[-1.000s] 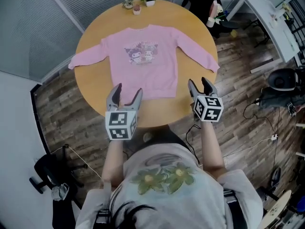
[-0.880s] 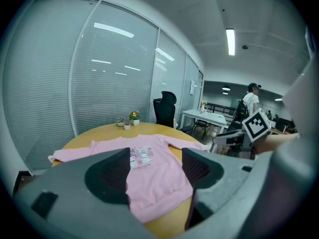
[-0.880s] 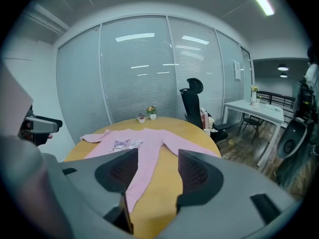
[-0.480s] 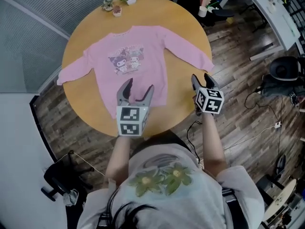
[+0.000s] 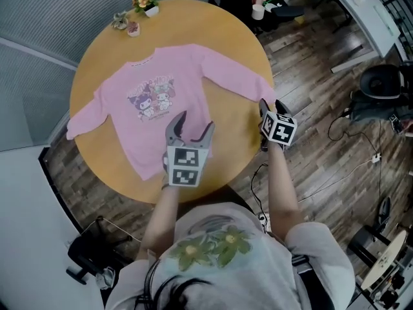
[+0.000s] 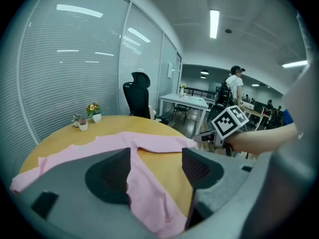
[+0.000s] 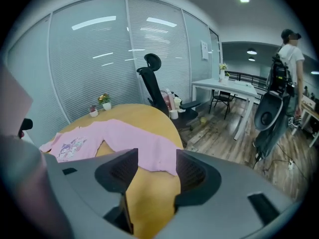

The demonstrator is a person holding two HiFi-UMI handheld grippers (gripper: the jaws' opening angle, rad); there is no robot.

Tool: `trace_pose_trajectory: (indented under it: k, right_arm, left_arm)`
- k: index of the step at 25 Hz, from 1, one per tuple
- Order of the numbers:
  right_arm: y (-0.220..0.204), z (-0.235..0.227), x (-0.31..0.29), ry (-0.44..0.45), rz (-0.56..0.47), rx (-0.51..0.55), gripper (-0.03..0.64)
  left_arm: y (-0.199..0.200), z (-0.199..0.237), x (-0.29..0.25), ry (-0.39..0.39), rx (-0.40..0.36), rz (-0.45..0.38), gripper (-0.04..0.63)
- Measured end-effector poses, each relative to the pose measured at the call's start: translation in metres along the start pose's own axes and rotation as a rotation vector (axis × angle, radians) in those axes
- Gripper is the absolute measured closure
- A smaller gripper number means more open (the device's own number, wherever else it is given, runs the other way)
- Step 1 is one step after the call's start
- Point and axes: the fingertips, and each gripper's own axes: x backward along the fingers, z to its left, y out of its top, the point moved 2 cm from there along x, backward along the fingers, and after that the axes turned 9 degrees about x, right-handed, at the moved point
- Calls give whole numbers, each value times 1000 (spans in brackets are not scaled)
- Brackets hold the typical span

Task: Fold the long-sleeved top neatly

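Wearer: a person's grey T-shirt (image 5: 216, 247) with a flower print fills the bottom of the head view, with both forearms reaching forward.
Left gripper (image 5: 191, 128): jaws wide apart and gripping nothing, poised over the near edge of the table. In its own view the top's hem corner (image 6: 149, 203) lies in the gap between the jaws. Whether a jaw touches the cloth cannot be told.
Left marker cube (image 5: 186, 166): black-and-white square codes, no letters.
Right gripper (image 5: 271, 106): jaws also spread and empty, at the table's right edge. The sleeve cuff (image 7: 157, 158) lies flat on the wood just ahead, framed between the jaws.
Right marker cube (image 5: 279, 129): the same kind of square codes.
Table (image 5: 226, 37): round, with a light wood top.
Long-sleeved top (image 5: 168, 89): pink and spread flat, face up, with the hem toward the near edge and the neckline toward the far edge. One sleeve (image 5: 84, 118) droops over the left edge; the other runs out to the right edge.
Chest print (image 5: 150, 97): cartoon figures. Any wording is too small to read.
Far edge: a small flower pot (image 5: 146, 3) and two tinier pots (image 5: 126, 24) stand close together beyond the neckline.
Beyond the table: a black office chair (image 7: 152, 78), a white desk (image 7: 224, 88), a glass wall with blinds (image 6: 75, 68) and a standing person (image 7: 290, 51).
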Motion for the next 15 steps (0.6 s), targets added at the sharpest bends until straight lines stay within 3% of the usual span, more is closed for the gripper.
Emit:
trace_pose_trajectory:
  k: [11,15]
  right_arm:
    - [-31,-35,-49,26,81,-188,372]
    - [-37,-38,-56,50,94,-239,486]
  left_arm:
    - [0,-30,-48,-75,-86,88,287]
    - [-5,-27,-55,-93,-91,116,287]
